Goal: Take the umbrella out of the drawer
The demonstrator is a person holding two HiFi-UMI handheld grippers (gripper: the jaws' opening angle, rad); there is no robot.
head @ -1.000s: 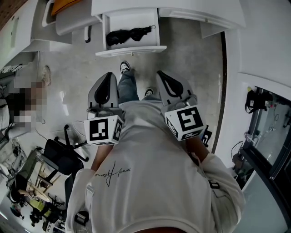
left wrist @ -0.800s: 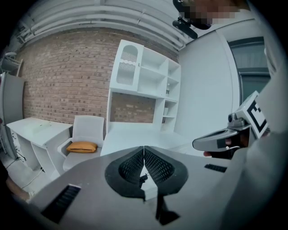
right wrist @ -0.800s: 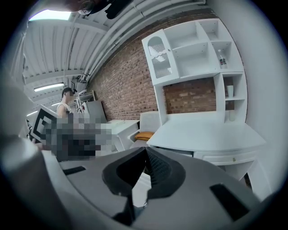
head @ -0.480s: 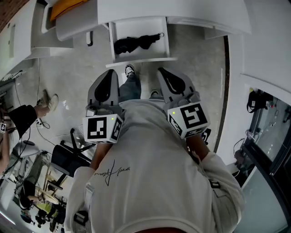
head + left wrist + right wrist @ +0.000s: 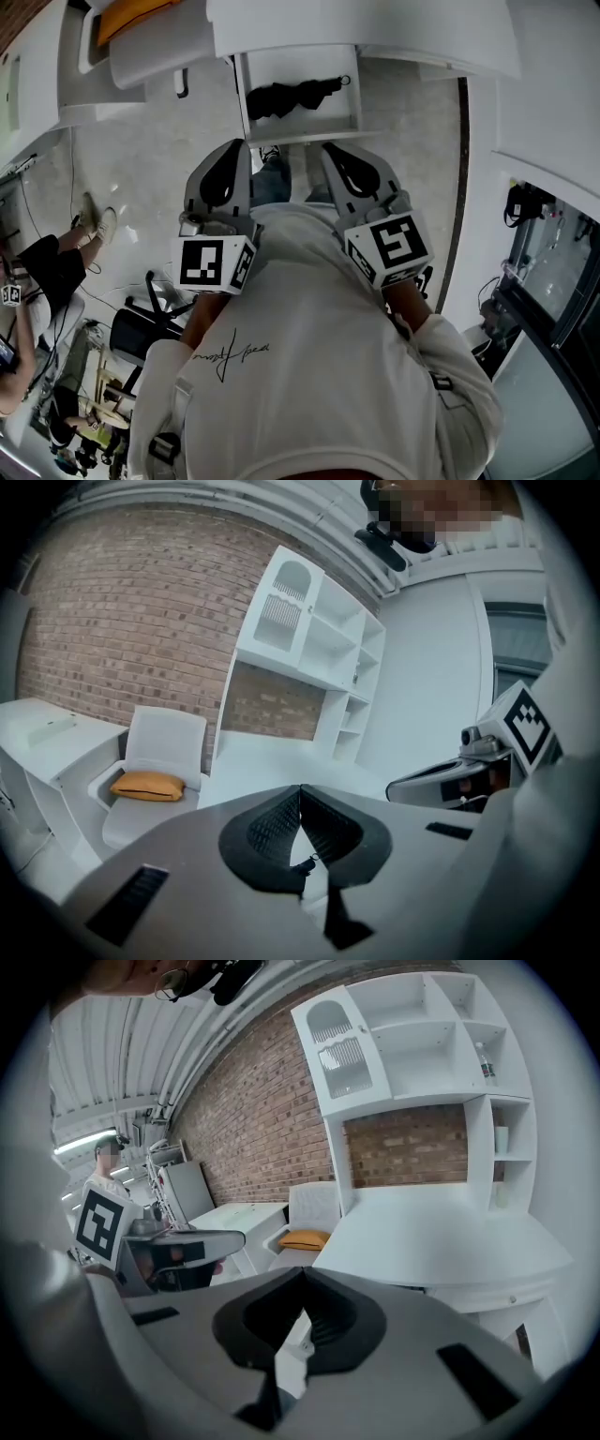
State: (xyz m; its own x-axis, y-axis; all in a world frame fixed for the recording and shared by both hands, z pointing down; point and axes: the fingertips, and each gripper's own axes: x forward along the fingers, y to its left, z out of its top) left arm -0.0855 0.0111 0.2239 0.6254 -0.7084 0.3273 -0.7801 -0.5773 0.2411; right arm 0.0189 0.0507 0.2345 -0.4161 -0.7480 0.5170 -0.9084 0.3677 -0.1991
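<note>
Black and folded, the umbrella (image 5: 298, 94) lies across the middle of the open drawer (image 5: 309, 133), below the counter (image 5: 394, 33) edge. Your left hand-held gripper (image 5: 234, 155) and right hand-held gripper (image 5: 333, 157) are both closed and empty, short of the drawer's front edge. Closed jaws would likely shove it back, and a shallow pinch may slip off loose fabric.

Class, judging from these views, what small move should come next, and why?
Probably open the right gripper and reach it toward the umbrella. The umbrella lies in the open drawer, while this gripper's jaws are shut, empty and short of it.
</note>
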